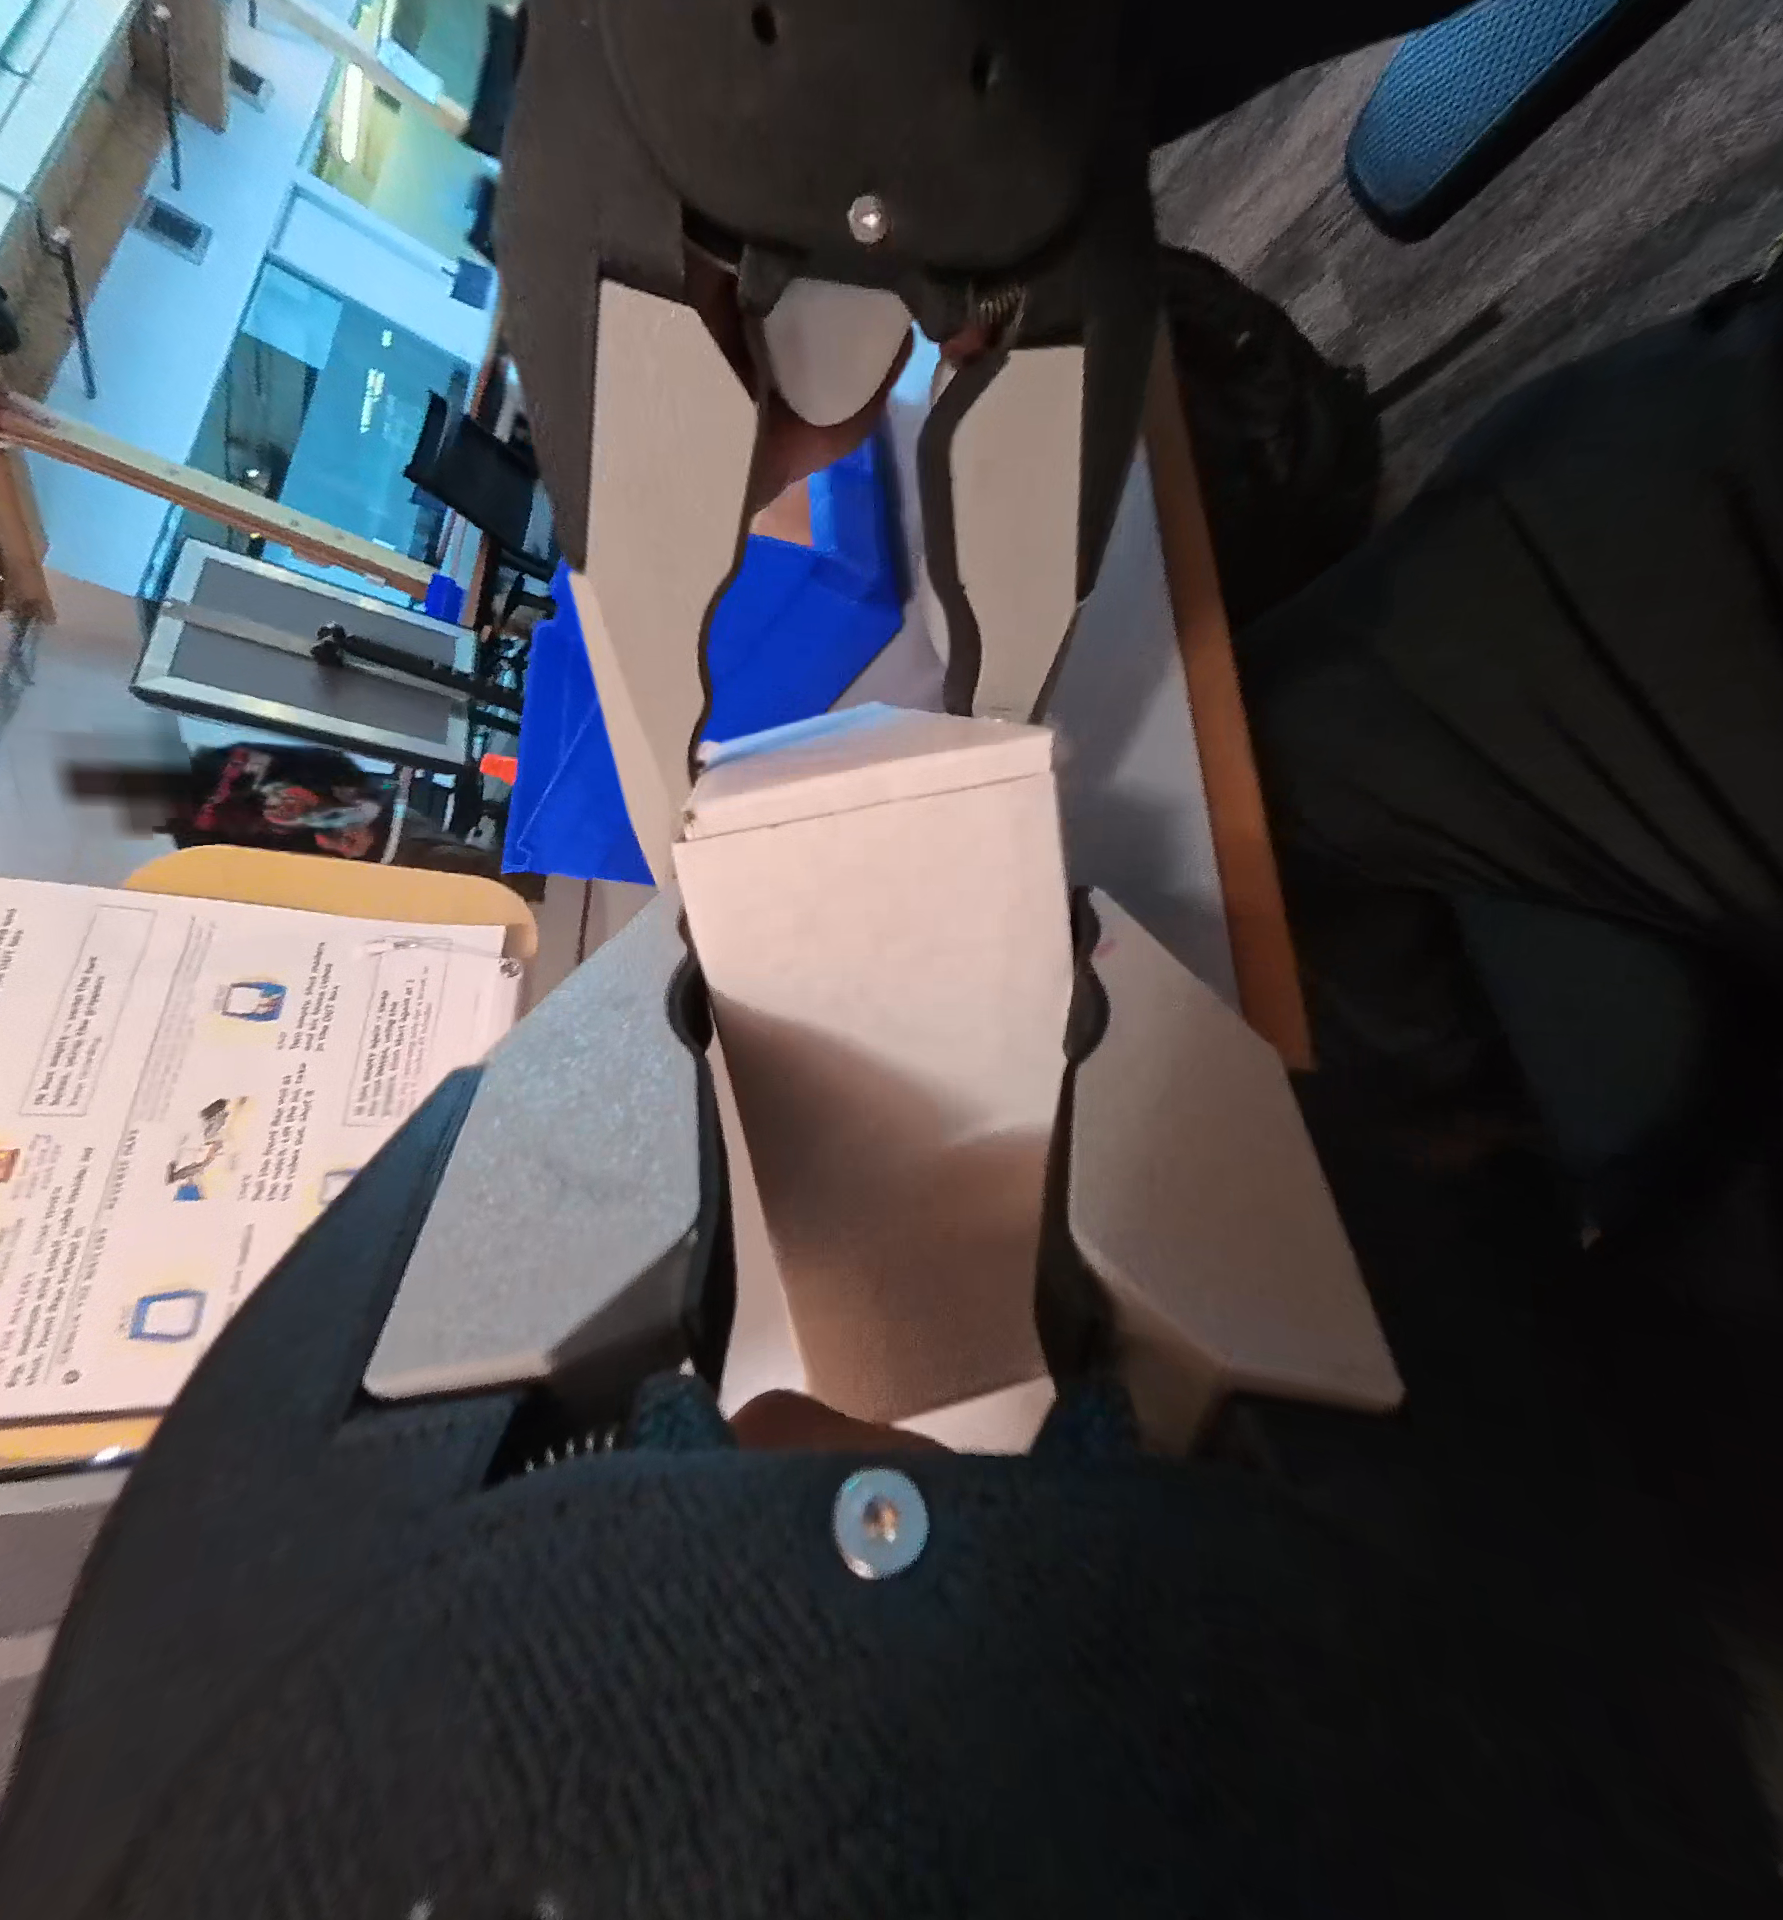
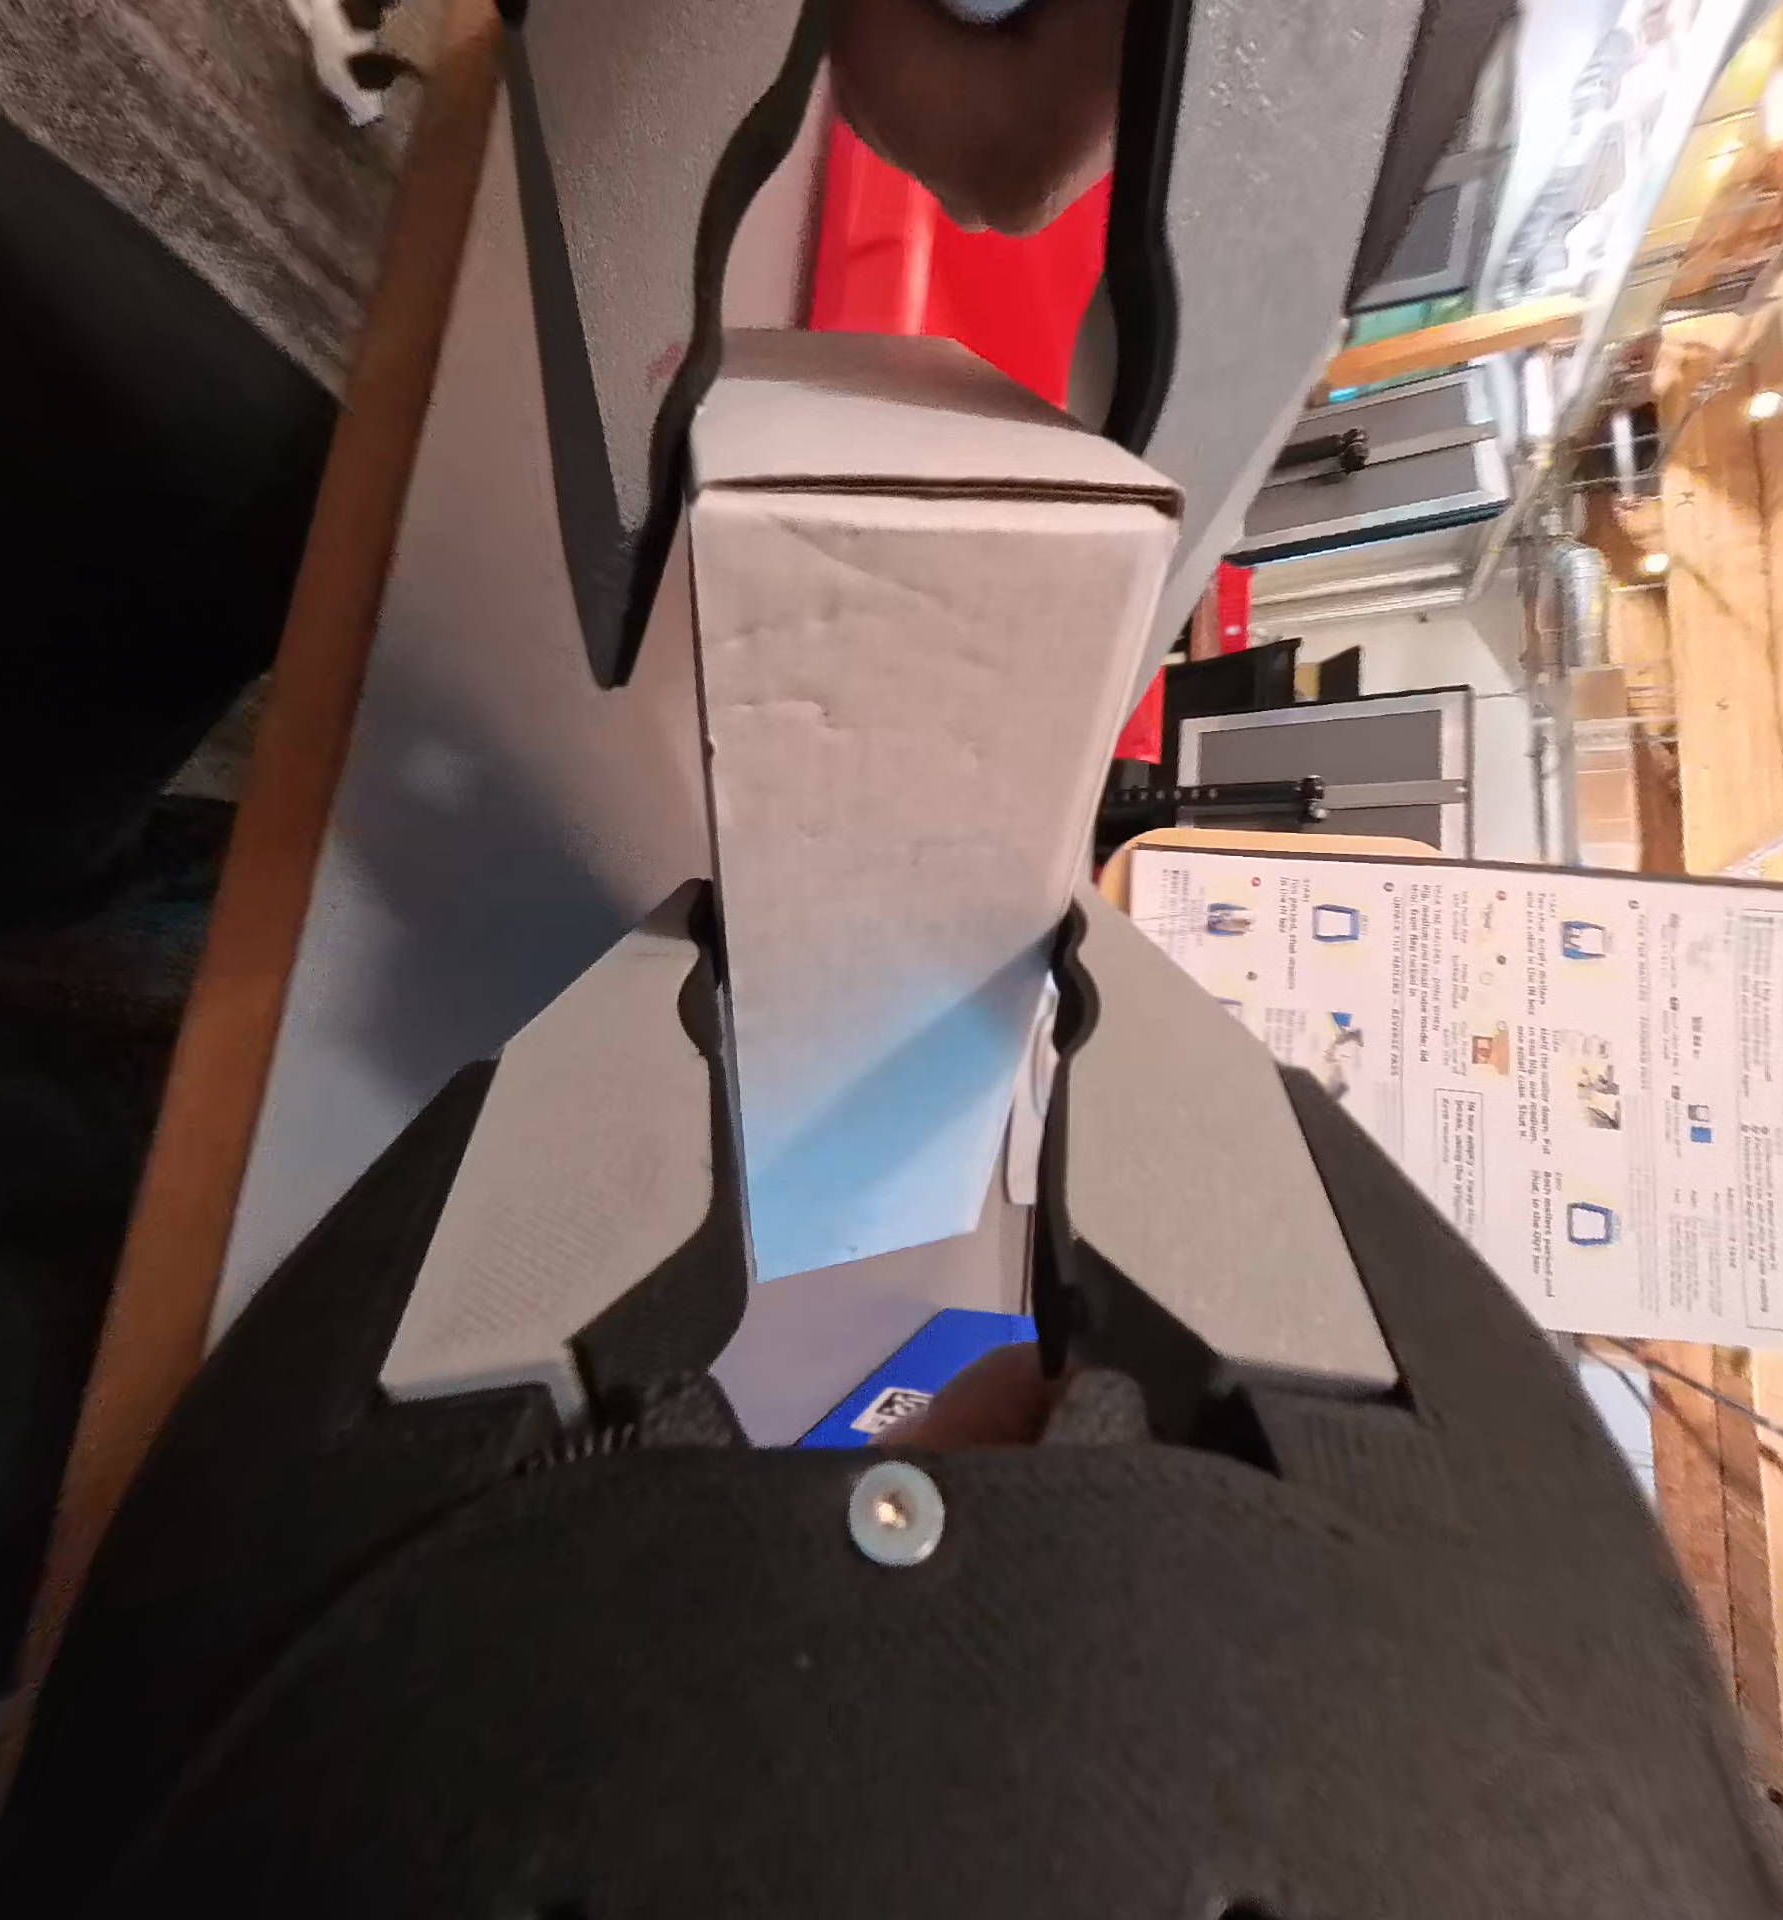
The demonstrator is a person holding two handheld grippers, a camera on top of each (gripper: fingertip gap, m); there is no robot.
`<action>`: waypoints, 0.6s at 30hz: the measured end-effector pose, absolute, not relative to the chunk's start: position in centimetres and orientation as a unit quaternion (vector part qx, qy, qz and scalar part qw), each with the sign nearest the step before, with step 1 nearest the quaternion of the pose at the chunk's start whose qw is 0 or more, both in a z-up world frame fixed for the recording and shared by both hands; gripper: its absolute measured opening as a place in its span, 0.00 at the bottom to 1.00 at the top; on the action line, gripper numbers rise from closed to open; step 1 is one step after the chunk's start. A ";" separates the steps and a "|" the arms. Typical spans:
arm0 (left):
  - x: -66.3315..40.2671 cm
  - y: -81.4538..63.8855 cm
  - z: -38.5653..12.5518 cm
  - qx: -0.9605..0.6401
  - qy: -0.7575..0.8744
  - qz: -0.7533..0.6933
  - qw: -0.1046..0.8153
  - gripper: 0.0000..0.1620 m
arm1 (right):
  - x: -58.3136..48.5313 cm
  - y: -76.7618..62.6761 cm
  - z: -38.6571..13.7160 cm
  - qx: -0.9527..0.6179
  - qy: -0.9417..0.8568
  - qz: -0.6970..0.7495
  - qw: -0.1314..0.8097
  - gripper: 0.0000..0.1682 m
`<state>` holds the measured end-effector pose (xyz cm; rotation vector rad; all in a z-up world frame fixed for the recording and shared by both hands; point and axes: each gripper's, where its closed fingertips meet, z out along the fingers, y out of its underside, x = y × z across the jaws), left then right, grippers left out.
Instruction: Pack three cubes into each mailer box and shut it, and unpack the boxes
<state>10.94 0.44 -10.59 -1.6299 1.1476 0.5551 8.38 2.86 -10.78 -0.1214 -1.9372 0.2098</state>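
Centre of both frames: the white box point(image 1: 871, 987) spans between the two tongs — left gripper point(image 1: 879, 997) and right gripper point(image 2: 882, 977) each clamp an end. Light, stiff cardboard, I judge — dentable, so hold by the ends.

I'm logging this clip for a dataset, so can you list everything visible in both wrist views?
mailer box: one, white, shut, clamped at opposite ends between both grippers
blue bin: one, beyond the box, left wrist view
red bin: one, beyond the box, right wrist view
instruction sheet: one, white, printed, on a yellow board
table: one, white, wood-edged
left gripper: shut on the box
right gripper: shut on the box
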 end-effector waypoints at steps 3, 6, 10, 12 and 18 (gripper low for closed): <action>9.9 0.8 -7.9 -0.662 0.430 0.265 0.554 0.39 | 8.2 3.7 -8.7 -0.072 -0.793 0.123 0.592 0.37; 8.8 0.2 -4.6 -0.645 0.370 0.266 0.613 0.37 | 8.7 6.4 -5.7 -0.098 -0.755 0.110 0.639 0.37; 4.3 -0.8 -1.3 -0.656 0.256 0.293 0.647 0.34 | 10.7 12.8 -0.3 -0.160 -0.671 0.074 0.721 0.37; 2.2 -1.2 -0.5 -0.665 0.212 0.311 0.645 0.33 | 12.5 16.6 2.3 -0.200 -0.618 0.051 0.758 0.37; -1.7 -2.5 0.5 -0.672 0.146 0.362 0.629 0.31 | 19.0 24.6 8.7 -0.251 -0.444 -0.071 0.857 0.37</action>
